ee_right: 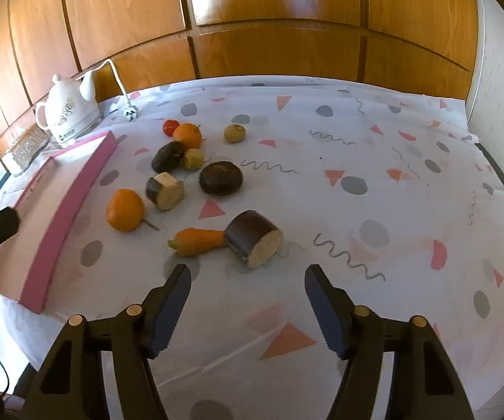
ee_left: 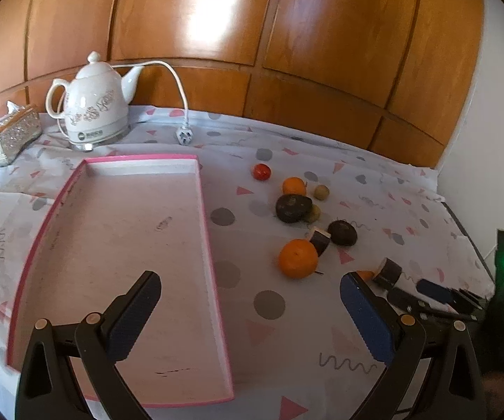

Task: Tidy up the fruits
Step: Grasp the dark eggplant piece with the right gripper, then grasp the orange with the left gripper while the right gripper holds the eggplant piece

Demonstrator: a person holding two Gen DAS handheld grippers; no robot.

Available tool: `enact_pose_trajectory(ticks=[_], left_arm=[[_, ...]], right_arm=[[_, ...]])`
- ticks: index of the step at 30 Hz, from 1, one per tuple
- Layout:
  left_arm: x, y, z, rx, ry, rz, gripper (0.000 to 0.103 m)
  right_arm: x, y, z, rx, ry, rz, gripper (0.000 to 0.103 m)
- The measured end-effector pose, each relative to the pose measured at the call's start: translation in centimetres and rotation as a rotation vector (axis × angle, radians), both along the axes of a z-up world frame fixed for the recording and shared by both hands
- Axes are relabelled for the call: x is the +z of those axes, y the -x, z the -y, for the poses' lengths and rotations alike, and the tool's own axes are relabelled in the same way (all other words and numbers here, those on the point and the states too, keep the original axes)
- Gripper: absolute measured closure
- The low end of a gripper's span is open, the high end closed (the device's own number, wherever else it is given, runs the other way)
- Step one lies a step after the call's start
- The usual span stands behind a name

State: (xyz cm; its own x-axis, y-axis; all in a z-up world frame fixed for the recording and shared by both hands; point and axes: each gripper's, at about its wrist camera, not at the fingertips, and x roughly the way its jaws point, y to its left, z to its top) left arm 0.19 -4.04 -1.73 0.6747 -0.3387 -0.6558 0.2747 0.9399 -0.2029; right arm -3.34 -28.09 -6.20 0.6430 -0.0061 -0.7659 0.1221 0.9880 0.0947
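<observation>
A pink-rimmed tray (ee_left: pixel 213 266) lies on the table, and it also shows at the left of the right wrist view (ee_right: pixel 73 203). Loose produce lies to its right: a near orange (ee_left: pixel 298 258) (ee_right: pixel 125 210), a far orange (ee_left: pixel 294 186) (ee_right: pixel 187 135), a red tomato (ee_left: pixel 261 171) (ee_right: pixel 170 126), dark round fruits (ee_left: pixel 293 208) (ee_right: pixel 220 177), cut eggplant pieces (ee_right: pixel 254 238) (ee_right: pixel 165 190), a carrot (ee_right: pixel 199 241) and small yellow-green fruits (ee_right: pixel 235 133). My left gripper (ee_left: pixel 250 287) is open over the tray's right rim. My right gripper (ee_right: pixel 247 276) is open, just short of the carrot and eggplant piece.
A white ceramic kettle (ee_left: pixel 94 105) with cord and plug (ee_left: pixel 184 136) stands at the back left beside a glittery tissue box (ee_left: pixel 10 134). Wooden panels back the table. A white wall runs along the right. The patterned cloth (ee_right: pixel 374 161) covers the table.
</observation>
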Motion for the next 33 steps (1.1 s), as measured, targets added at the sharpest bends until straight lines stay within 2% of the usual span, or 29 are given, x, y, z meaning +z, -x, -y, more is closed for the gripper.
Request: enact_pose_trajectory(ticks=[5, 8, 11, 12, 13, 14, 15, 27, 30, 33], left_arm=[[-0.4, -0.5, 1.2, -0.049, -0.051, -0.015, 0.002], [-0.6, -1.0, 2.2, -0.098, -0.067, -0.021, 0.013], [-1.1, -1.7, 3.7, -0.161, -0.086, -0.048, 0.019], [-1.3, -2.0, 4.1, -0.171, -0.089, -0.056, 0.021], [-1.5, -2.3, 4.5, -0.183, -0.093, -0.065, 0.024], [-1.6, -2.6, 5.0, -0.194, -0.102, -0.07, 0.025], [-1.9, -3.0, 5.5, -0.202, -0.116, -0.073, 0.026], [-5.5, -7.9, 8.6, -0.176, -0.216, -0.169, 0.029], [-6.0, -8.3, 8.7, -0.154, -0.24, -0.164, 0.035], [-5.8, -8.3, 8.5, -0.146, -0.218, -0.158, 0.044]], right_arm=[[-0.5, -1.6, 1.2, -0.025, -0.02, -0.006, 0.034], [-1.1, -2.6, 1.3, 0.01, -0.021, -0.025, 0.034], [-1.5, -3.4, 1.3, 0.045, 0.0, -0.031, 0.034], [-1.6, -3.5, 1.3, 0.057, 0.006, -0.03, 0.038], [-1.6, -3.6, 1.3, 0.065, 0.011, -0.029, 0.049], [-1.8, -3.7, 1.3, 0.075, 0.017, -0.032, 0.056], [-1.9, -3.9, 1.3, 0.086, 0.019, -0.036, 0.059], [-2.1, -4.8, 2.4, 0.121, -0.017, -0.002, 0.059], [-2.1, -5.1, 2.8, 0.133, -0.038, 0.003, 0.059], [-2.2, -5.3, 3.1, 0.147, -0.052, 0.01, 0.059]])
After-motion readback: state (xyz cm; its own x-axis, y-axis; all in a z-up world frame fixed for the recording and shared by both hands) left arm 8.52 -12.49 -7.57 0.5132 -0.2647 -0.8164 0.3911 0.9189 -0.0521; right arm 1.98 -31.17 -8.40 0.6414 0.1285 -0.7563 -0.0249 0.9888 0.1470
